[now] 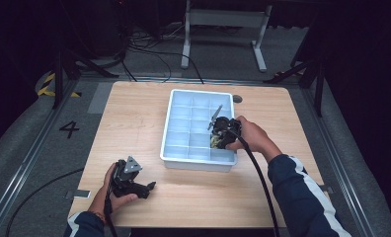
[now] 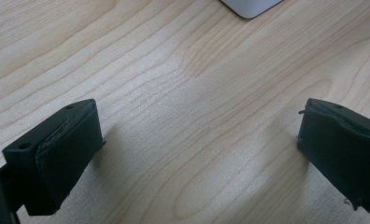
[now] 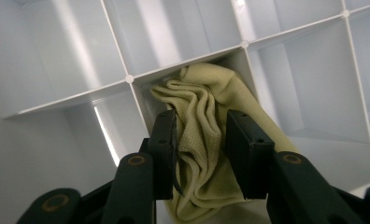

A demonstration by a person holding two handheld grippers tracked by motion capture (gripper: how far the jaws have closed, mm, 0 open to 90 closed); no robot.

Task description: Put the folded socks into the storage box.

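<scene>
A soft yellow cloth [image 3: 206, 140] sits bunched up in one little box of the white tray [image 1: 176, 106]. From the high view, that box is in the row on the tray's right side, close to the front. The right claw [image 3: 201, 140] points down into this box with one black jaw on each side of the cloth. The jaws are a little apart and do not seem to squeeze it. The tray rests on the wooden worktop [image 1: 134, 123]. Well apart from the tray, near the front left corner, the left claw [image 2: 199, 154] rests low over bare wood, spread wide with nothing between its jaws.
</scene>
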